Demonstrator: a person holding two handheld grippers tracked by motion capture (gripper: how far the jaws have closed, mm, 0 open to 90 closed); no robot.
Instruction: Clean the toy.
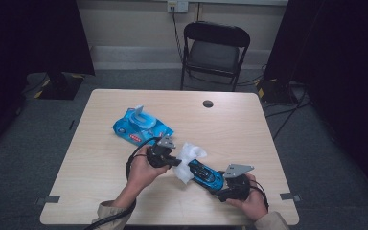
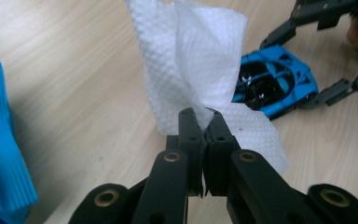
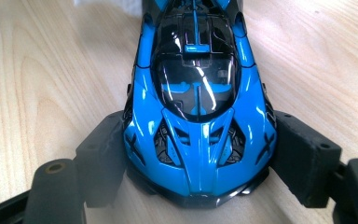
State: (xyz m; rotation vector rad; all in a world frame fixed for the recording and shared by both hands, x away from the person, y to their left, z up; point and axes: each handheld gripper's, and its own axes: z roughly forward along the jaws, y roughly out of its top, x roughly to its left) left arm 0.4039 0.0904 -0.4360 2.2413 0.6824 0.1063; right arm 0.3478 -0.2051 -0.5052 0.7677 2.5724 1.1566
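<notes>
Currently: blue toy car point(image 1: 206, 174) on counter point(image 1: 249, 129), clamped between right gripper point(image 3: 198, 158) fingers; white wipe point(image 2: 200, 70) pinched in closed left gripper point(image 2: 204, 122) fingers, draped just beyond them over car's far end; wiping apparently begun, remainder unwiped.

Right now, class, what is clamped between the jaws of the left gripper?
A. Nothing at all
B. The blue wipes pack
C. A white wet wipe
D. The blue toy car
C: in the left gripper view the left gripper is shut on a white wet wipe, while the blue toy car sits between the jaws of the right gripper.
</notes>
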